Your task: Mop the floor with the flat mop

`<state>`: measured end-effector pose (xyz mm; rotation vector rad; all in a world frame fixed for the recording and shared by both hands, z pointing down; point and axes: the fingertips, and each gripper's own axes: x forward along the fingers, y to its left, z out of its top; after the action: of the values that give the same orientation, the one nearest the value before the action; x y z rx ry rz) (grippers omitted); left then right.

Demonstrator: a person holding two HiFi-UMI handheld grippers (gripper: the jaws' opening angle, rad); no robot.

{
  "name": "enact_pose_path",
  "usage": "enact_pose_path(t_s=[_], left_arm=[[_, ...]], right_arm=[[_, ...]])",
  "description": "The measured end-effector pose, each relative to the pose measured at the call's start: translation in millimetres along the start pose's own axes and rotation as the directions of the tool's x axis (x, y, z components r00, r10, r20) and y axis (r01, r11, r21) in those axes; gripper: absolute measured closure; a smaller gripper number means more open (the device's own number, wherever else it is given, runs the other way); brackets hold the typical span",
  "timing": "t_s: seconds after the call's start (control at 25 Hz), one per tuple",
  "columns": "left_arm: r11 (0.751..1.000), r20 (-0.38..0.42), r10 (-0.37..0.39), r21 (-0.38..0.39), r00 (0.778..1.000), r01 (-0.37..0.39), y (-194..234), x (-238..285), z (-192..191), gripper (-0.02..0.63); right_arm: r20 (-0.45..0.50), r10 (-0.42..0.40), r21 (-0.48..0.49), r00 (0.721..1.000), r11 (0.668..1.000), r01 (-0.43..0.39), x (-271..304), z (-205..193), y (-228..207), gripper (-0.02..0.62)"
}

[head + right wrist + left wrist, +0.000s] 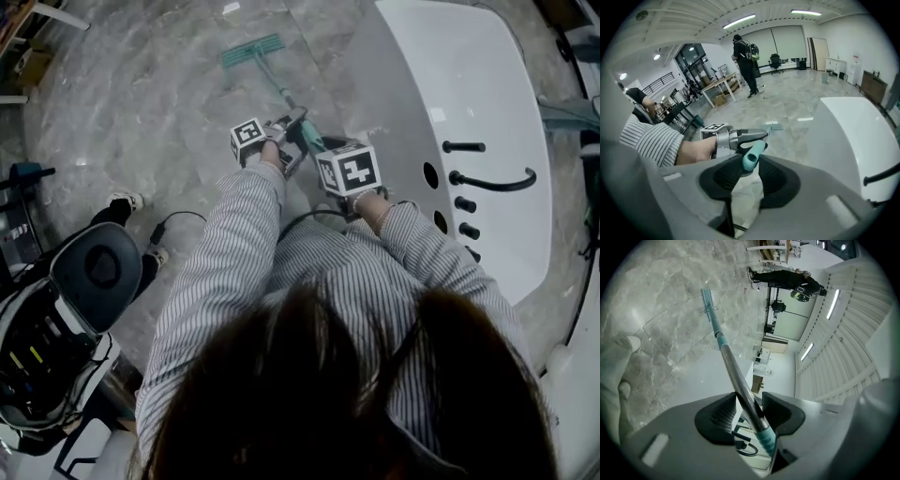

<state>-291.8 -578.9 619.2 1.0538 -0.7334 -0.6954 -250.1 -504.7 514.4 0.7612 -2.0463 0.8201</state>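
The flat mop has a teal head (251, 52) lying on the grey marble floor (141, 94) ahead of me. Its metal handle (281, 94) slants back to my two grippers. My left gripper (286, 131) is shut on the handle (736, 376), which passes between its pads, and the mop head (708, 298) shows far along it. Just behind, my right gripper (328, 155) is shut on the handle's teal end grip (752, 157). In the right gripper view the left gripper (740, 137) and the mop head (773, 126) lie beyond the jaws.
A white bathtub (469, 103) with black taps (492, 180) stands close on the right. Another person's shoes (127, 200) and a black-and-white machine (56, 319) are at the left, with a cable (173, 220) on the floor. A person in black (745, 65) stands by distant desks.
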Motion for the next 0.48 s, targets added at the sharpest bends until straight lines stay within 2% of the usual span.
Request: enact_pose_path(t_s=[0.24, 0.48], left_arm=[[1.000, 0.008, -0.002, 0.002, 1.000, 0.002, -8, -1, 40, 0.439], [0.998, -0.063, 0.048, 0.042, 0.997, -0.046, -1, 2, 48, 0.440]], right_arm=[[-0.015, -0.015, 0.031, 1.000, 0.999, 0.015, 26, 29, 11, 0.488], [-0.020, -0.029, 0.079, 0.999, 0.996, 0.031, 37, 28, 10, 0.491]])
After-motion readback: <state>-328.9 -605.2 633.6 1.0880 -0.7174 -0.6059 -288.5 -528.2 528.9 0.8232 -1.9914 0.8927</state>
